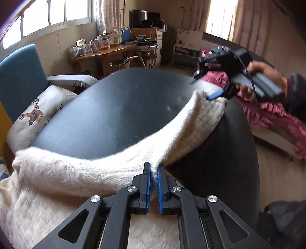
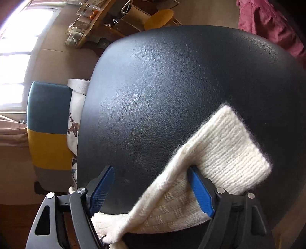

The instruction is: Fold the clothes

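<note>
A cream knitted sweater (image 1: 57, 178) lies over the near edge of a black leather-topped table (image 1: 114, 115). Its sleeve (image 1: 200, 115) stretches up and right across the top. My left gripper (image 1: 154, 166) is shut on a fold of the sweater, with the knit pinched between its blue pads. My right gripper (image 1: 200, 90), held by a hand, hovers at the sleeve's far end. In the right wrist view the right gripper (image 2: 151, 168) stands open. The sleeve (image 2: 229, 153) passes loosely between its fingers, and the ribbed cuff lies flat beyond the right finger (image 2: 200, 187).
A blue and yellow chair (image 1: 21, 80) with a deer-print cushion (image 1: 38, 116) stands left of the table. Behind it is a wooden desk (image 1: 107, 53) with jars, and a stool (image 2: 158, 18). A pink garment (image 1: 267, 115) lies on the right.
</note>
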The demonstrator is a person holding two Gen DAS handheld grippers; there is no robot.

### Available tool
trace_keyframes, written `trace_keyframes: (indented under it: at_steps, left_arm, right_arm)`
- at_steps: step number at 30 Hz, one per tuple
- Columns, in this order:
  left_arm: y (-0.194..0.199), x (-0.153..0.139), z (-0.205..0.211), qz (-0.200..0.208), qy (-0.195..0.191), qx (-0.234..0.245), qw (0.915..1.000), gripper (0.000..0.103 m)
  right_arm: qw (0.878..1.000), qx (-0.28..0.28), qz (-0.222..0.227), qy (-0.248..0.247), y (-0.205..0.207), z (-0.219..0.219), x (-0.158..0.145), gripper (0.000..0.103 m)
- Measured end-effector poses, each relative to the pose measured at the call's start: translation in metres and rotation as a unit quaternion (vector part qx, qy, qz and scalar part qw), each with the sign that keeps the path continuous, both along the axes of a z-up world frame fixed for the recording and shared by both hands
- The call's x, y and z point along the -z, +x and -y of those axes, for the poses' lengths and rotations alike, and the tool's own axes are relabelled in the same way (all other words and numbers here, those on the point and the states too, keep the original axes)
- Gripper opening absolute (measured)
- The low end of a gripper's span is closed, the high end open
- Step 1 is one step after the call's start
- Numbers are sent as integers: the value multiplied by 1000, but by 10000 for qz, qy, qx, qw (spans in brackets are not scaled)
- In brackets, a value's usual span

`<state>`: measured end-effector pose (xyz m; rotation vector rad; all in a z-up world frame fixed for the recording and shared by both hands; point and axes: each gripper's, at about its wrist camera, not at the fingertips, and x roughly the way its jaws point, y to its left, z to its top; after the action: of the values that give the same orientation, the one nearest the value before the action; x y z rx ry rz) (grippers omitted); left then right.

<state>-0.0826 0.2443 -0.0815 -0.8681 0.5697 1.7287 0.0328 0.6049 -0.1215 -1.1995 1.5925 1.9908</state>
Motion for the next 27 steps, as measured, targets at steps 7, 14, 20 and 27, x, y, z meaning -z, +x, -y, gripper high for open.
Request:
trace_keyframes:
  at_steps: [7,14,20,27]
  left_arm:
    - [7,18,15,50,-102,-236,9997,8]
    - [-1,22,9,256,-13,-590,9979,8]
    - [-24,20,-6,770,182,-1012,9917,8]
    - [-79,-32,-30,823,939,-1679,9779,8]
  right_arm:
    - [9943,-549,82,909,2,30,-8,62]
    - [9887,-421,172,1428,24,39,-8,6]
    - [9831,-462,-392,1727,3,28,-47,6]
    - [9553,-326,-1399,2584,-19,35,-117,6]
